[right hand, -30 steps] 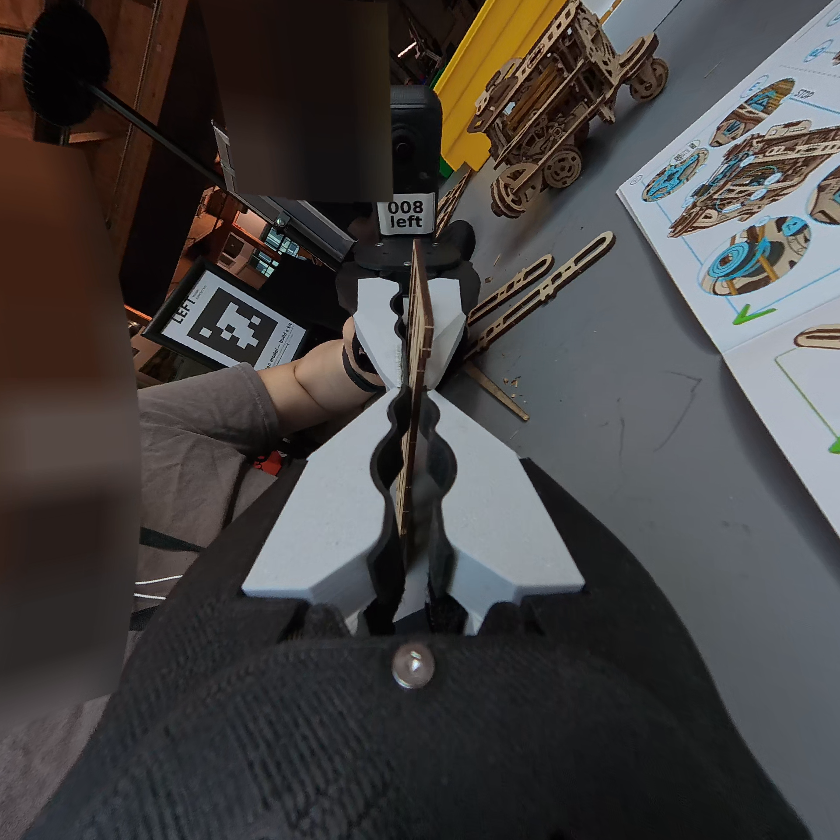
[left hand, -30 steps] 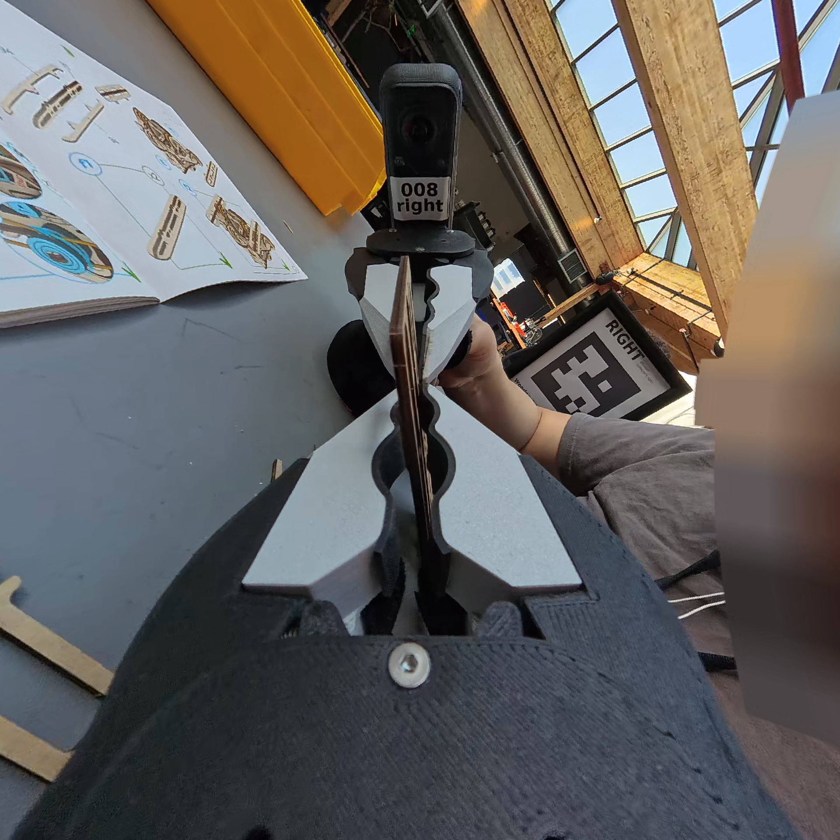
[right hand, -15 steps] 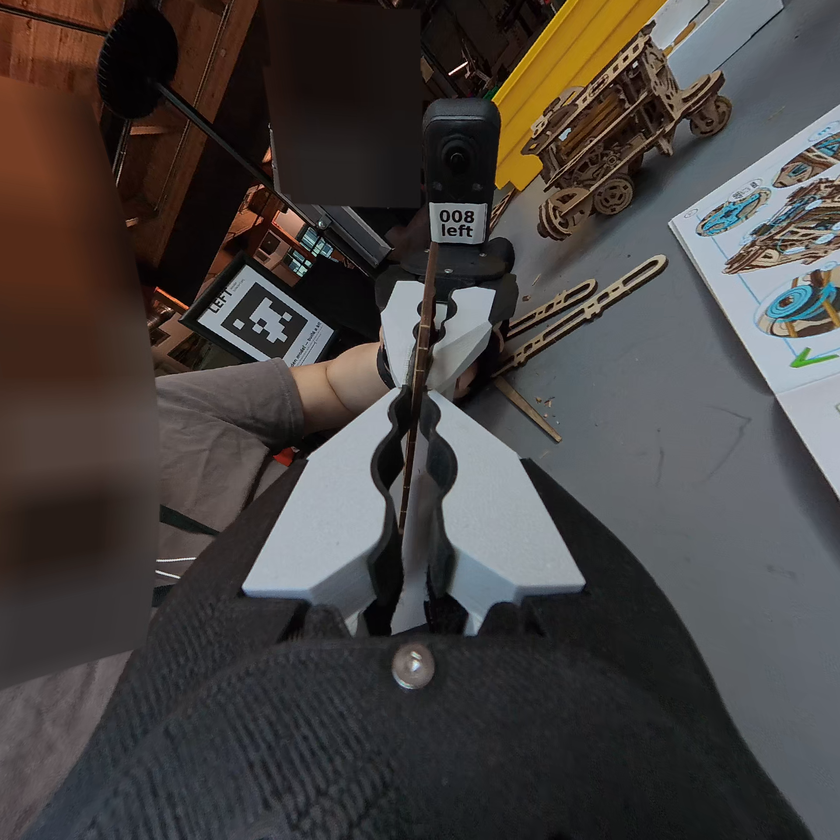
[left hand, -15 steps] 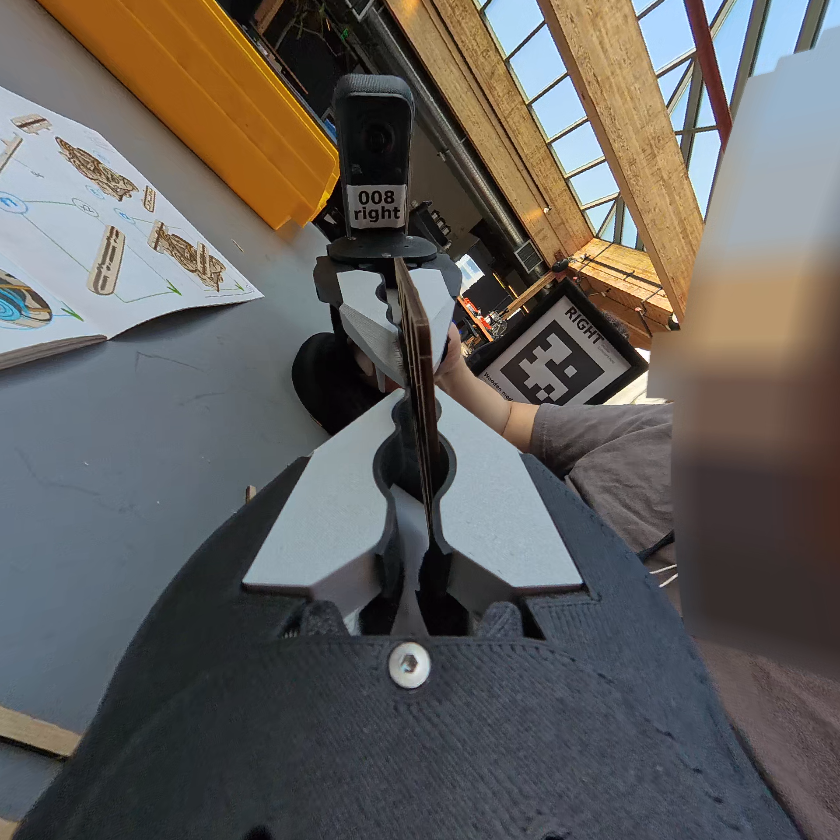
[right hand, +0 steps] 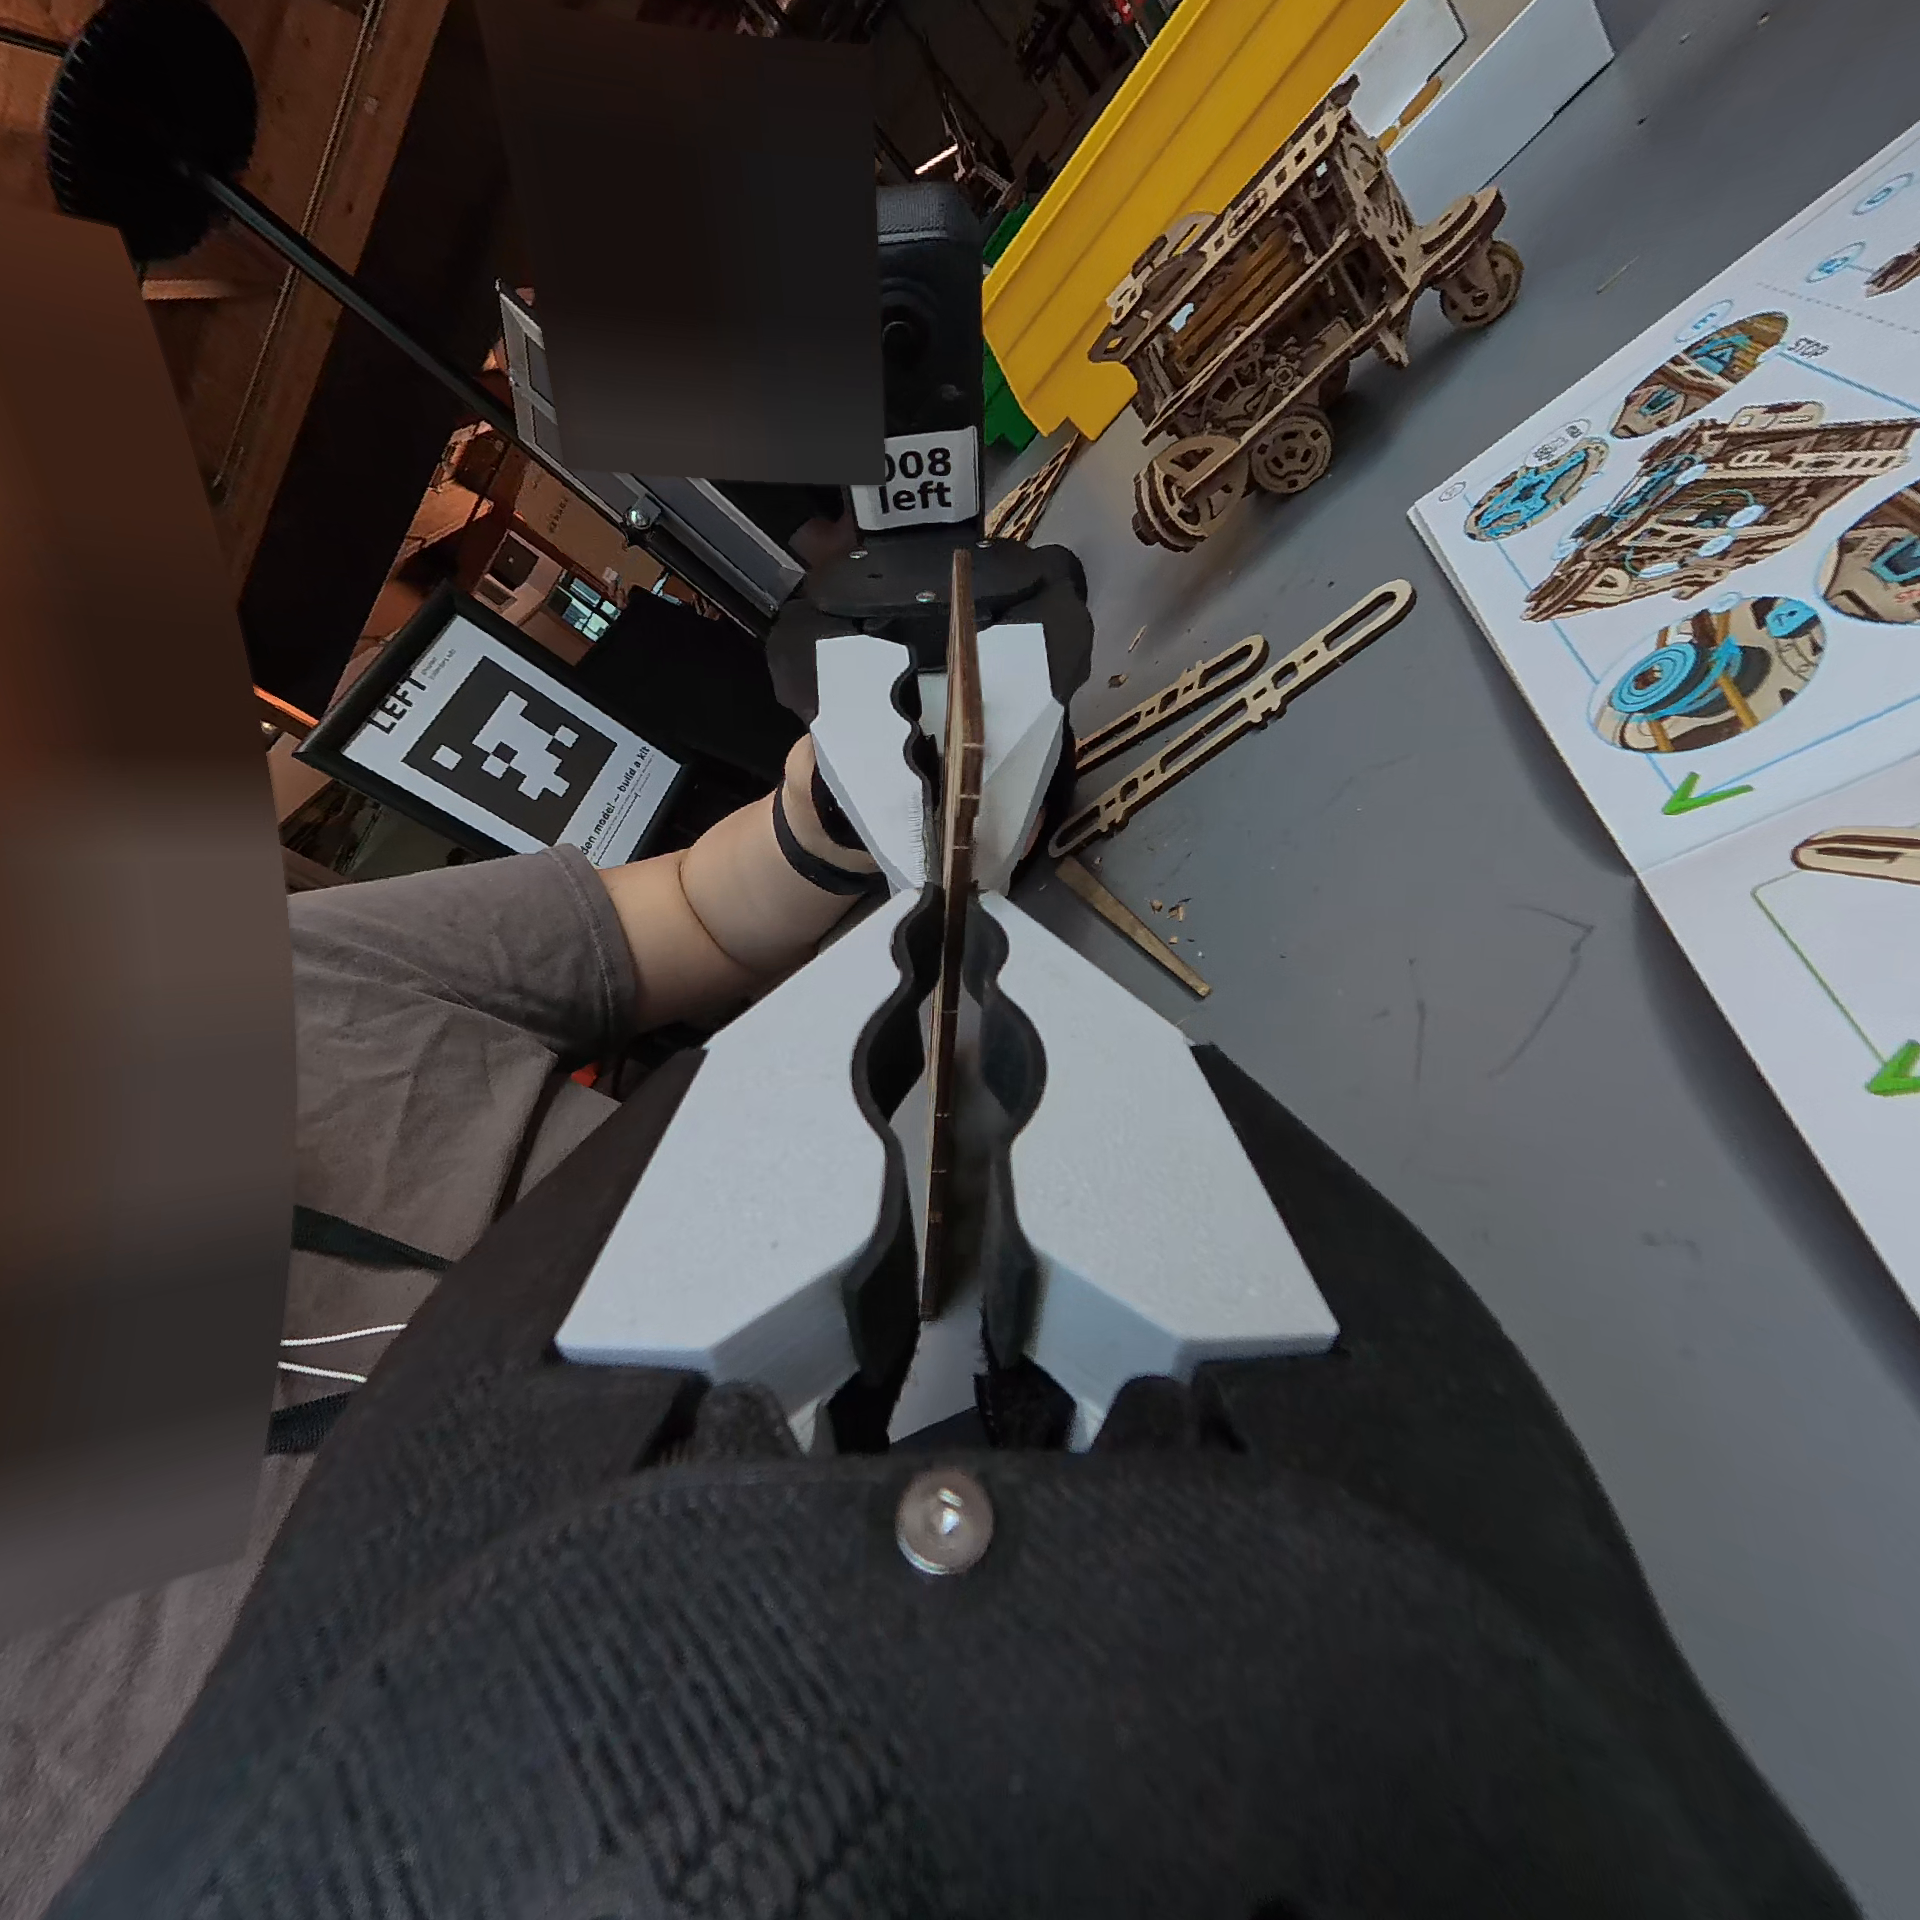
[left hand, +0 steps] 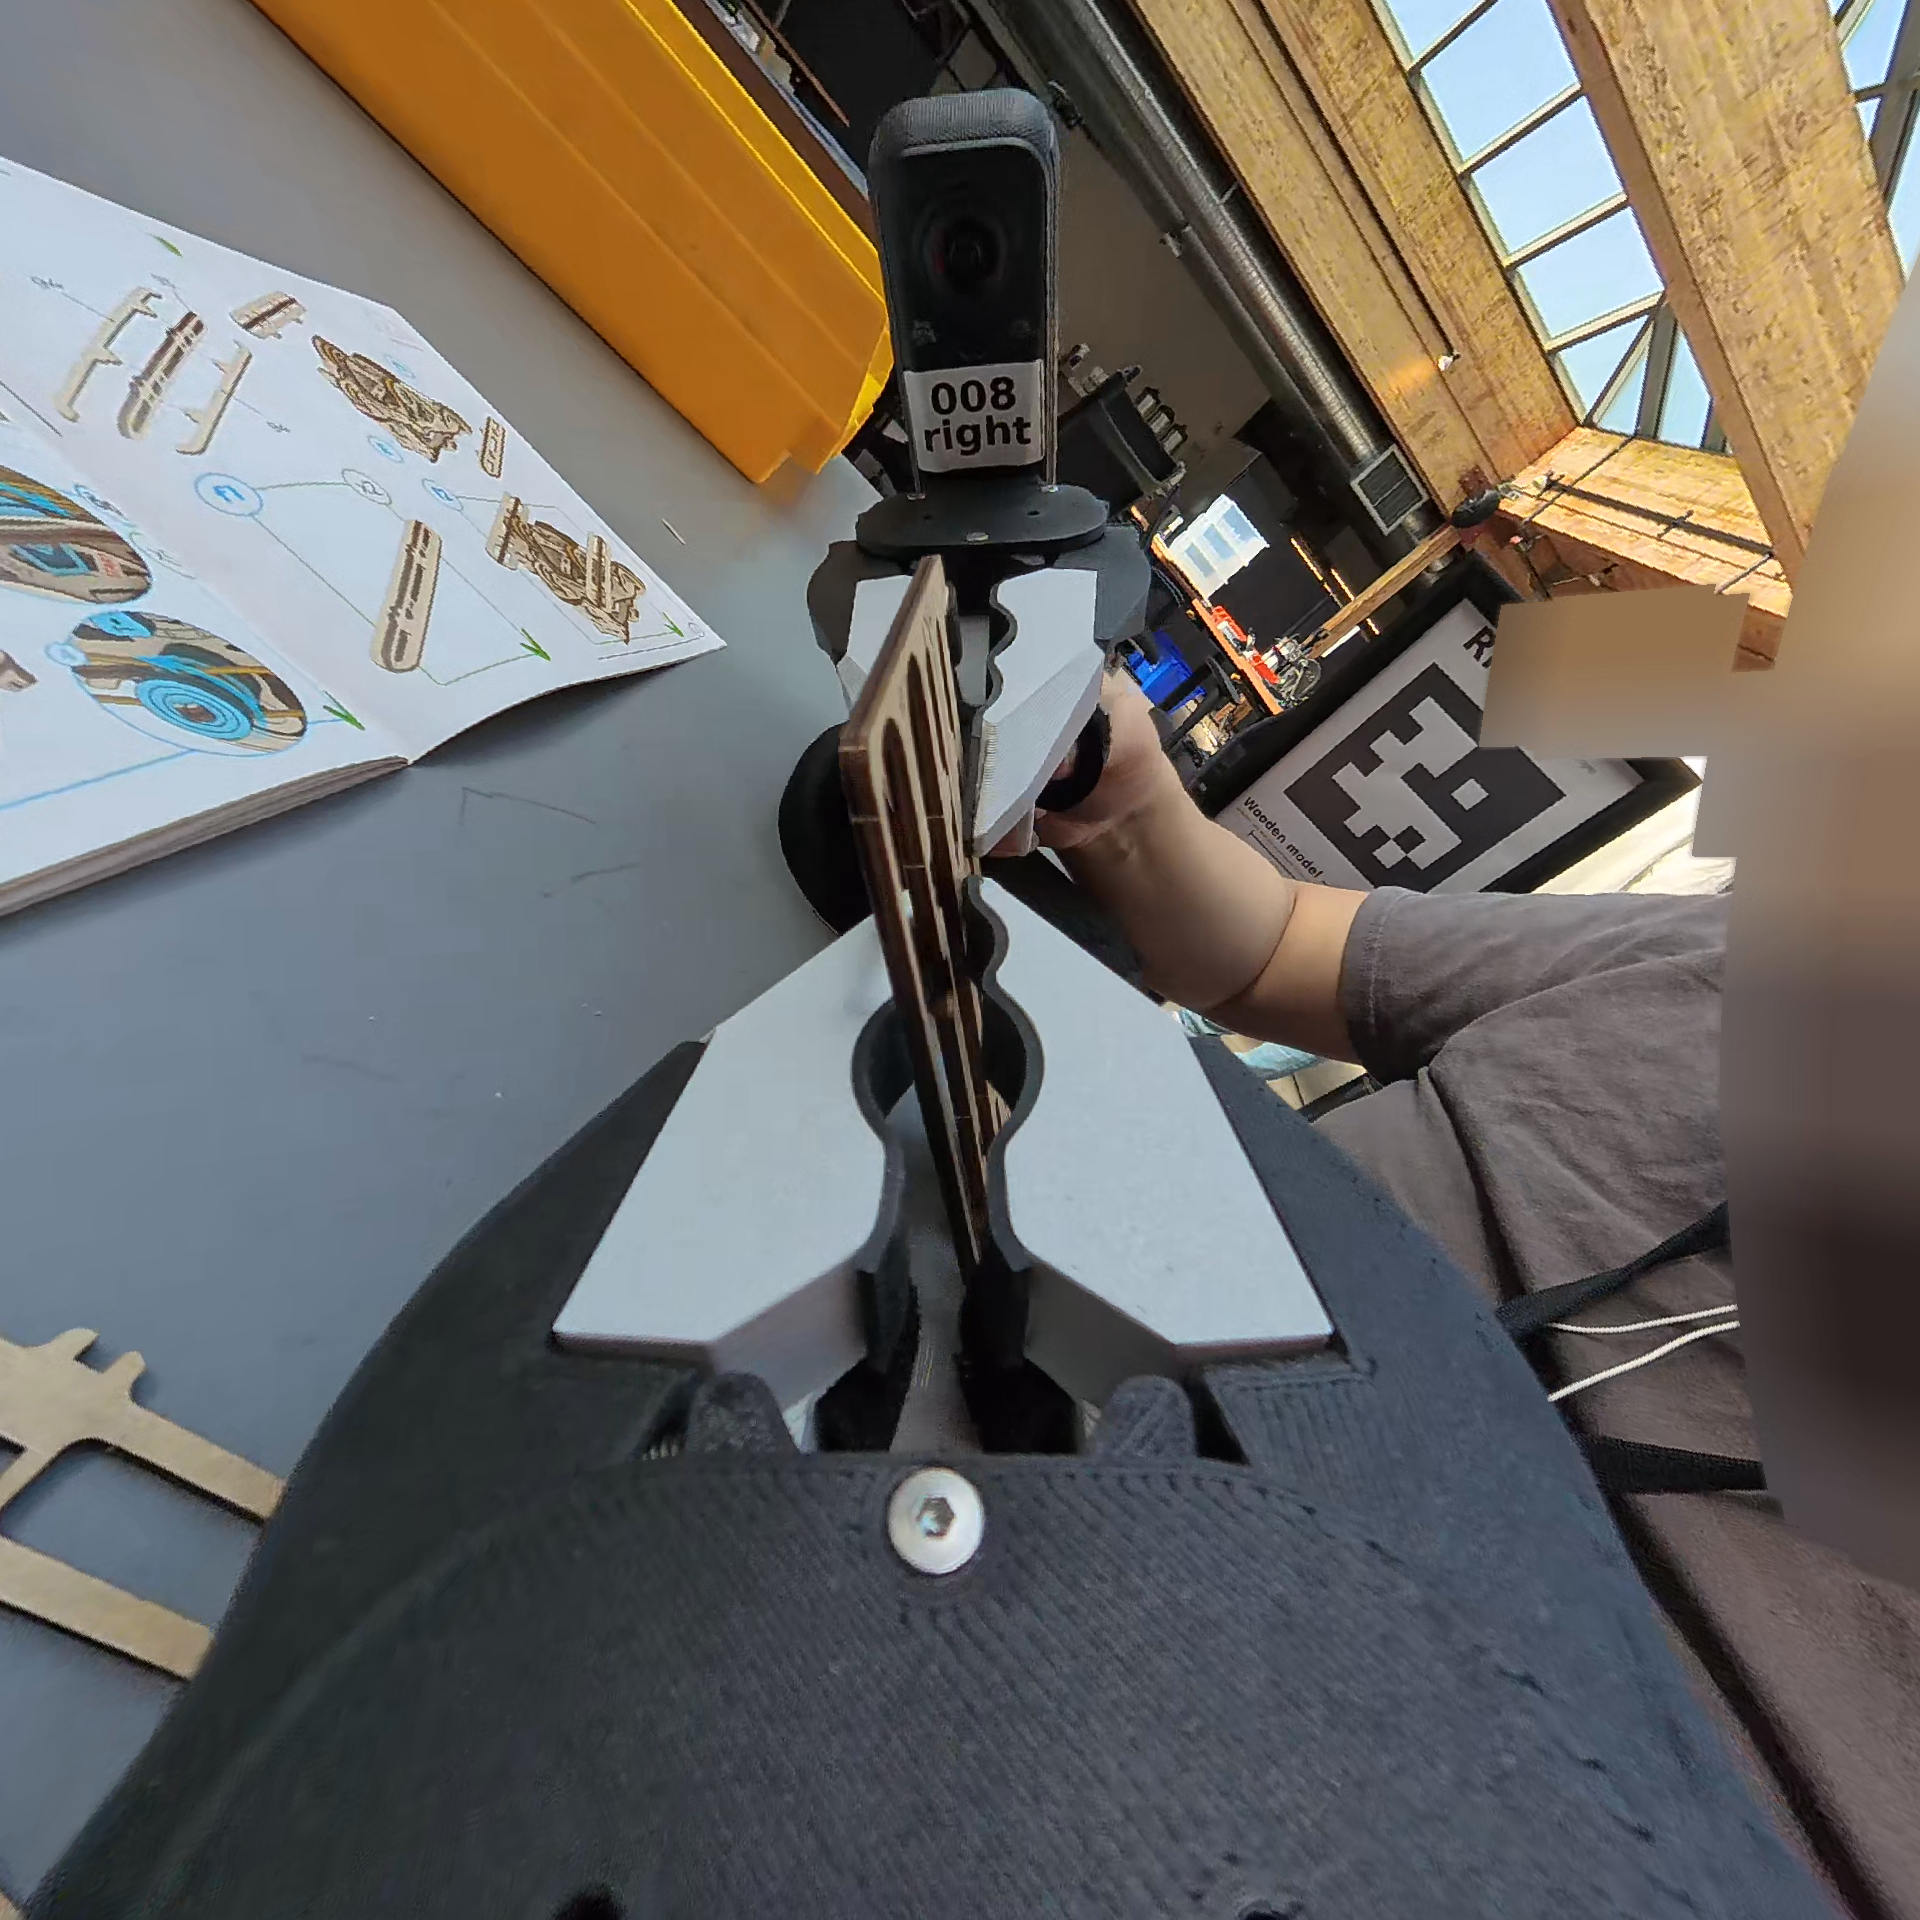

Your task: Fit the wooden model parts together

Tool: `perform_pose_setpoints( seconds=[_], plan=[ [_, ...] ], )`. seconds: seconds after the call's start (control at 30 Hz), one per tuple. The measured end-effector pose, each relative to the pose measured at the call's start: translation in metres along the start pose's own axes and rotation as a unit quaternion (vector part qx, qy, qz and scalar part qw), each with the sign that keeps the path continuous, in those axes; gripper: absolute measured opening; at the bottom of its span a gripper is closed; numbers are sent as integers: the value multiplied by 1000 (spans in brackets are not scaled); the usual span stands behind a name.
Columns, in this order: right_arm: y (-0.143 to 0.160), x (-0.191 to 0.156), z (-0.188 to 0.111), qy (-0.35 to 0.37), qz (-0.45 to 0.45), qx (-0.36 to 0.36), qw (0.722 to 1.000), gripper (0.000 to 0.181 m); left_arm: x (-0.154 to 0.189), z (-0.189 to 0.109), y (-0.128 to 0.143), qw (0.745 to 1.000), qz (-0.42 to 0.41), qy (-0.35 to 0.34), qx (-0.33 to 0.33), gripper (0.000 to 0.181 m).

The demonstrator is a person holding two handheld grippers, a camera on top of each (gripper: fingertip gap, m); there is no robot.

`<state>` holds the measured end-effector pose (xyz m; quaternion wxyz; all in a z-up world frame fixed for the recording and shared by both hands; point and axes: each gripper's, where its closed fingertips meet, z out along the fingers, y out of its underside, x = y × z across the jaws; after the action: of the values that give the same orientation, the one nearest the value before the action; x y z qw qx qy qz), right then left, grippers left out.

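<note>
We hold thin slotted wooden strip edge-on between both tools, above grey table, near-side of instruction booklet.

Left gripper clamped narrow on near end; right gripper clamped on opposite end.

Our read: light, stiff plywood, brittle at slots. Grip solid ends, avoid twisting.

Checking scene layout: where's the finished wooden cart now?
Right wrist view, upper right: the wooden cart stands on the grey table, beside the yellow bin, beyond two slotted wooden strips.
</note>
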<state>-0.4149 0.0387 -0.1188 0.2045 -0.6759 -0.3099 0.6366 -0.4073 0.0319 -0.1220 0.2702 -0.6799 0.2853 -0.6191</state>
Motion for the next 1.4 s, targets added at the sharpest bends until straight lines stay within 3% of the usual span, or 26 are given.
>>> perform_pose_setpoints(
  seconds=[0.43, 1.2, 1.4],
  plan=[
    [3, 2, 2, 8, 3, -8, 1000, 0, -1, 2, 0, 1000, -29, 5, 6, 0],
    [5, 2, 4, 25, -9, -3, 1000, 1, -5, 0, 5, 998, 33, -55, -23, 2],
    [-2, 1, 1, 2, 4, 14, 1000, 1, 0, 2, 9, 998, -59, 12, -21, 0]
  ],
)
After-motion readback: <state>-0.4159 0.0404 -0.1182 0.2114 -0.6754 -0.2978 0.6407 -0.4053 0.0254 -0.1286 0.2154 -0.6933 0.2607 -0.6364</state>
